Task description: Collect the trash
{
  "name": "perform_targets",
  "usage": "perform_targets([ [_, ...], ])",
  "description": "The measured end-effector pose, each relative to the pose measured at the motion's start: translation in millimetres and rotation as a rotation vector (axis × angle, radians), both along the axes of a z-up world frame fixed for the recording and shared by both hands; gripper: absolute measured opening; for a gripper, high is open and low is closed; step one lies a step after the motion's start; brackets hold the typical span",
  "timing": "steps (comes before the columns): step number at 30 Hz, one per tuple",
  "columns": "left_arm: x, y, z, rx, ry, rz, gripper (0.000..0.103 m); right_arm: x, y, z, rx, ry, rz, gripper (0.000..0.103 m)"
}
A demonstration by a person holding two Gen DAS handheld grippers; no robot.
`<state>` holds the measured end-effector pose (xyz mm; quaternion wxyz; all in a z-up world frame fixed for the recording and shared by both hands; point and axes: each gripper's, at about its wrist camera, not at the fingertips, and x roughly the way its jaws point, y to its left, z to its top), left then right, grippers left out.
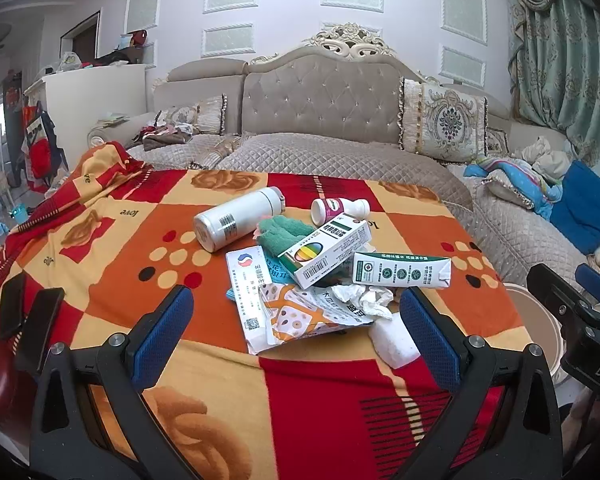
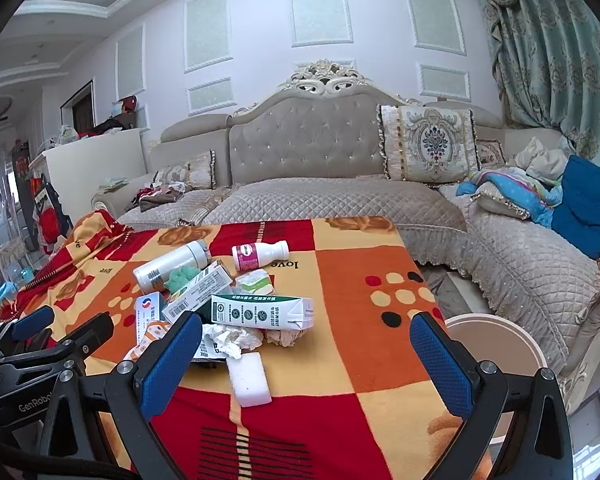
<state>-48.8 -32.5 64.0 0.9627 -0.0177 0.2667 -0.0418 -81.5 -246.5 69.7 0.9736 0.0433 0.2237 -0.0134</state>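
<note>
A surface draped in an orange, red and yellow blanket point(image 1: 100, 264) carries the trash pile, seen from both wrist views. The left gripper point(image 1: 296, 322) hovers low over the near edge with its 2 blue-padded fingers point(image 1: 162, 328) spread wide and nothing between them.

Going left to right in the left wrist view: a white bottle point(image 1: 236, 222) lies on its side at 10 o'clock of the pile. Beside it sits a green cloth point(image 1: 282, 234), partly under a white and green box point(image 1: 326, 252) with a barcode. A flat white packet point(image 1: 248, 292) and a printed wrapper point(image 1: 300, 314) lie at the pile's 7 o'clock, nearest the left fingers. A small bottle with a pink label point(image 1: 338, 209) lies at 12 o'clock. Crumpled tissue point(image 1: 370, 296) sits under a green and white carton point(image 1: 400, 270) at 3 o'clock. A white block point(image 1: 394, 340) touches the right finger pad's inner side in this view, and it lies between the gripper and the pile.

The right gripper point(image 2: 306, 354) also has its fingers point(image 2: 172, 360) wide apart and empty, with the same white block point(image 2: 249, 376) just ahead between them. A round beige bin point(image 2: 496, 344) stands off the surface's edge at 3 o'clock. Behind everything runs a grey quilted sofa point(image 2: 320, 200) with cushions and heaped clothes.
</note>
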Motion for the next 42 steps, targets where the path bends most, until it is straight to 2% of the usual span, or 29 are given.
perform_targets([
  [28, -0.7, 5.6, 0.5, -0.021, -0.011, 0.002, 0.102, 3.2, 6.3, 2.6, -0.03, -0.002, -0.007, 0.103],
  [42, -1.2, 3.5, -3.0, -0.023, 0.001, 0.001, 0.102, 4.3, 3.4, 0.6, -0.01, 0.002, -0.007, 0.103],
])
